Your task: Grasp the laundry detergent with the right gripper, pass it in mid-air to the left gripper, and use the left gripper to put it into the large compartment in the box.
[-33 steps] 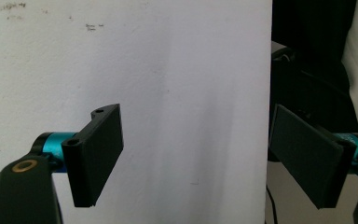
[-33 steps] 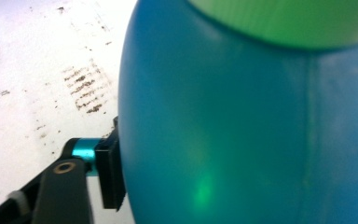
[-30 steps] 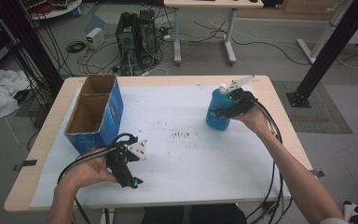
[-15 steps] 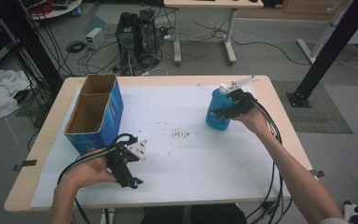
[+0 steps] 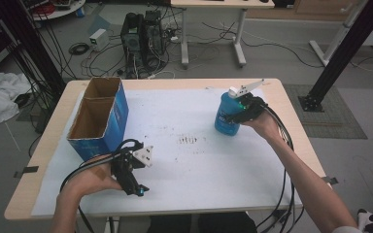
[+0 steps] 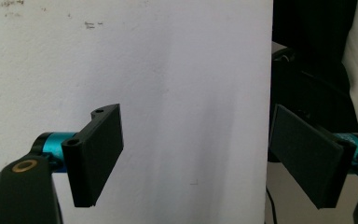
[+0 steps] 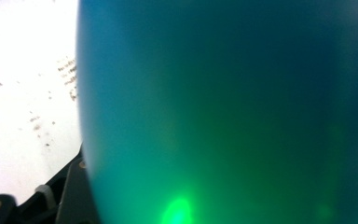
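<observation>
While upright, blue container (image 5: 228,115) sits in right tool (image 5: 240,110).

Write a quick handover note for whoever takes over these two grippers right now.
Right gripper: at the blue bottle, which stands upright on the right of the table; the right gripper view has the bottle pressed close, but whether the jaws are clamped on it cannot be told.
Left gripper: jaws open, holding nothing, low over the white sheet near the front left.
Open blue cardboard box: back left, upright; no contents seen.
Done: bottle reached. Left: probably confirming the grip and moving the bottle, perhaps to the box.
</observation>
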A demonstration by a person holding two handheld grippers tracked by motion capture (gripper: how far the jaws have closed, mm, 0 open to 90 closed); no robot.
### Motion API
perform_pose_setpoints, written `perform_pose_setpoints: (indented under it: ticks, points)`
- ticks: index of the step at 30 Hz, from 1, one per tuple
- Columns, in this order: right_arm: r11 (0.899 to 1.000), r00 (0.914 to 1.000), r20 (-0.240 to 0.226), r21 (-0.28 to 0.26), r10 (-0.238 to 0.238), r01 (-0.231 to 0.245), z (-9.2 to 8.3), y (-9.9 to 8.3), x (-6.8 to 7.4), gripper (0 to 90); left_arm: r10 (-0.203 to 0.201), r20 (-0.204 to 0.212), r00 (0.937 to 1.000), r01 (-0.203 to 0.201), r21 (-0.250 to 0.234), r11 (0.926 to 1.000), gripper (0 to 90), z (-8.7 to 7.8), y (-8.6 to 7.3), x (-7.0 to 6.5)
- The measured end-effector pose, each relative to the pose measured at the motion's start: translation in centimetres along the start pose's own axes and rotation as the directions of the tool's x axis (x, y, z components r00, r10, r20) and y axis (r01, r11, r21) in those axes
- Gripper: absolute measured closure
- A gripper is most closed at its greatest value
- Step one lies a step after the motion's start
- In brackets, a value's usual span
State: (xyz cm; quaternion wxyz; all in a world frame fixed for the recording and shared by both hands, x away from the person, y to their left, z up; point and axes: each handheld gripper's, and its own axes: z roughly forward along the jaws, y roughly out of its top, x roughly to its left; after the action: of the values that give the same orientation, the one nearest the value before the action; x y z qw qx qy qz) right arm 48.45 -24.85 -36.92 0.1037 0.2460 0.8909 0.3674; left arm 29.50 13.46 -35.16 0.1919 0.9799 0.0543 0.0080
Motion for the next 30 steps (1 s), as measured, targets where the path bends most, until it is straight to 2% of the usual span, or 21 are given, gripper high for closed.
perform_pose_setpoints:
  ticks: [3,5,7,10,14,16,17,21,22,30]
  points:
    - [1.0,0.9997,-0.022,-0.019,0.013,-0.013,-0.01,-0.09,-0.33,42.1,0.0,-0.003,1.0,0.0,0.003,1.0,17.8,-0.05,-0.02,0.0]
    - [0.999,0.9993,-0.024,-0.012,0.03,-0.03,-0.09,-0.12,-0.25,42.8,0.001,-0.002,1.0,-0.001,0.001,1.0,17.8,-0.03,-0.02,0.01]
    - [1.0,0.9994,-0.033,-0.025,0.014,-0.015,-0.01,-0.14,-0.4,43.3,0.004,-0.002,1.0,-0.004,0.002,1.0,17.8,-0.04,0.01,0.05]
    - [0.999,0.9991,-0.036,-0.024,0.022,-0.023,-0.07,-0.19,-0.41,43.9,0.003,0.0,1.0,-0.003,0.0,1.0,17.8,0.03,0.07,0.06]
    - [1.0,0.9994,-0.033,-0.022,0.006,-0.007,-0.06,-0.14,-0.37,44.2,0.004,-0.001,1.0,-0.004,0.003,1.0,17.8,0.05,0.09,0.09]
    - [0.999,0.9991,-0.023,-0.009,0.035,-0.035,-0.16,-0.13,-0.08,44.1,0.004,0.0,1.0,-0.004,0.002,1.0,17.8,0.06,0.06,0.1]
    - [1.0,0.9996,-0.027,-0.026,0.006,-0.007,-0.03,-0.12,-0.2,44.1,0.003,0.001,1.0,-0.003,0.002,1.0,17.8,0.08,0.05,0.1]
    - [1.0,0.9997,-0.024,-0.021,0.008,-0.009,-0.11,-0.15,-0.14,44.1,0.009,-0.003,1.0,-0.009,0.005,0.9999,17.8,0.04,0.05,0.14]
    - [1.0,0.9997,-0.023,-0.021,0.009,-0.009,-0.11,-0.14,-0.12,44.2,-0.005,-0.005,1.0,0.005,0.006,1.0,17.8,0.03,0.03,0.09]
    - [1.0,0.9997,-0.025,-0.02,-0.004,0.003,-0.14,-0.06,0.06,45.1,-0.024,-0.008,0.9997,0.024,0.009,0.9997,17.8,-0.3,0.11,0.39]
